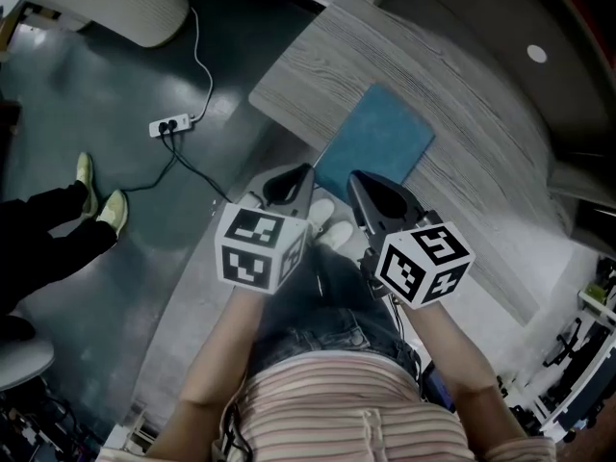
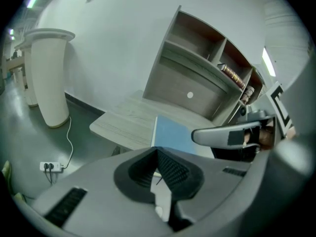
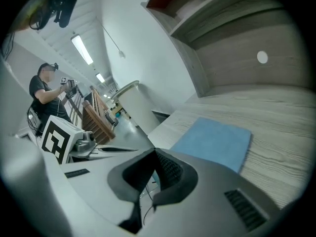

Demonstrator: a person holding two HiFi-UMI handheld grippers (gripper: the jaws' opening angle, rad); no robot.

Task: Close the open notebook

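Looks done to me: the notebook (image 1: 375,147) lies flat and shut on the surface (image 1: 462,94), ahead of the left hand-held gripper (image 1: 289,186) and right hand-held gripper (image 1: 371,195) (both closed, nothing in them). Only move left, I reckon, is pulling away without bumping it.

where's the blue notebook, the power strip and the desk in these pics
blue notebook (image 1: 375,144), head view, middle of its closed cover
power strip (image 1: 171,123), head view, middle of its body on the floor
desk (image 1: 462,80), head view, bare wood top beyond the notebook
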